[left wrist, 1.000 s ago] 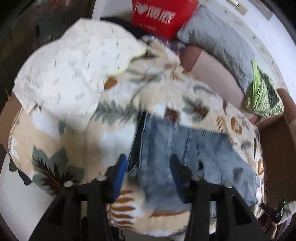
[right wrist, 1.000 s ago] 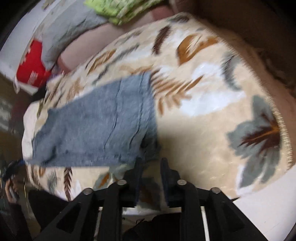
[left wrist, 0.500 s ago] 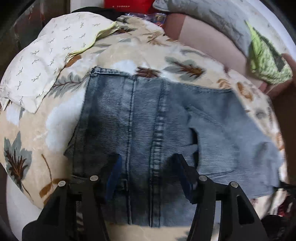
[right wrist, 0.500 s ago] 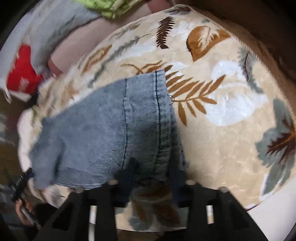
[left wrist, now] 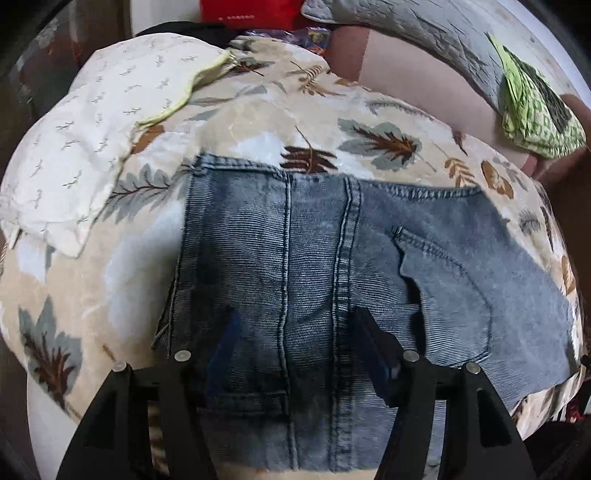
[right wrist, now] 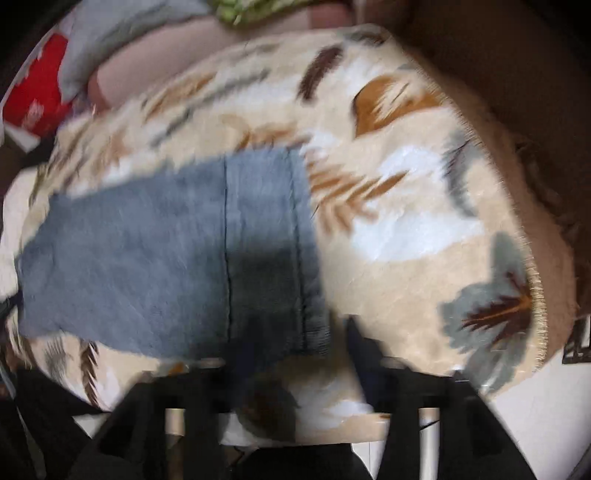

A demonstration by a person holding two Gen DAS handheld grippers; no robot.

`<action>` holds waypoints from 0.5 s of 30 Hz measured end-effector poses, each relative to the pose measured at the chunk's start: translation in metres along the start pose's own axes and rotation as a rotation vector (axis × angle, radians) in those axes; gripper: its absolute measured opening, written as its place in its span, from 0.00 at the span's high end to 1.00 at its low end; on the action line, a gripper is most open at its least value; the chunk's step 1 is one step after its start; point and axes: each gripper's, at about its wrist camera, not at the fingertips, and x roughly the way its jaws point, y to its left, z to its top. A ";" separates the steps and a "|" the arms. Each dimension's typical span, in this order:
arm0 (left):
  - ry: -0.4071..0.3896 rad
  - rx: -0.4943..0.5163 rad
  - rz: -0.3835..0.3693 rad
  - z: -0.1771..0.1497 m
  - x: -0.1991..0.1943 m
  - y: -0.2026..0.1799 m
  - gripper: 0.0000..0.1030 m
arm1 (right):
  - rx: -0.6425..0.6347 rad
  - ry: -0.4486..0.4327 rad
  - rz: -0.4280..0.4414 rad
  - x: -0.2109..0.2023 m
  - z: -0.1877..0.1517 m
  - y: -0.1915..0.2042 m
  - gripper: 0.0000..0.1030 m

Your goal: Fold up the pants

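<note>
The blue denim pants (left wrist: 332, 277) lie folded flat on a leaf-patterned blanket (left wrist: 258, 129). My left gripper (left wrist: 295, 339) is open, its fingers spread just above the near part of the denim, holding nothing. In the blurred right wrist view the pants (right wrist: 166, 258) lie left of centre on the blanket (right wrist: 406, 184). My right gripper (right wrist: 295, 350) is open at the pants' near right corner, with nothing between its fingers.
A white patterned pillow (left wrist: 92, 147) lies at the left on the blanket. A grey quilted cushion (left wrist: 424, 33), a green cloth (left wrist: 535, 107) and a red bag (left wrist: 243, 14) sit behind. The blanket's fringed edge (right wrist: 535, 295) is at the right.
My left gripper has moved in over the pants, which now fill its view. My right gripper has opened and let go of the pants' corner. The right view has blurred with motion.
</note>
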 end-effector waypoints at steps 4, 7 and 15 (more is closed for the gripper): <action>-0.094 0.002 -0.078 -0.005 -0.036 -0.020 0.37 | 0.027 -0.095 0.159 -0.029 0.017 0.023 0.40; -0.149 0.046 -0.072 -0.013 -0.042 -0.037 0.36 | -0.021 -0.033 0.367 -0.013 0.020 0.061 0.40; -0.084 0.106 0.040 -0.027 0.011 -0.041 0.27 | -0.216 0.107 0.164 0.038 0.042 0.152 0.43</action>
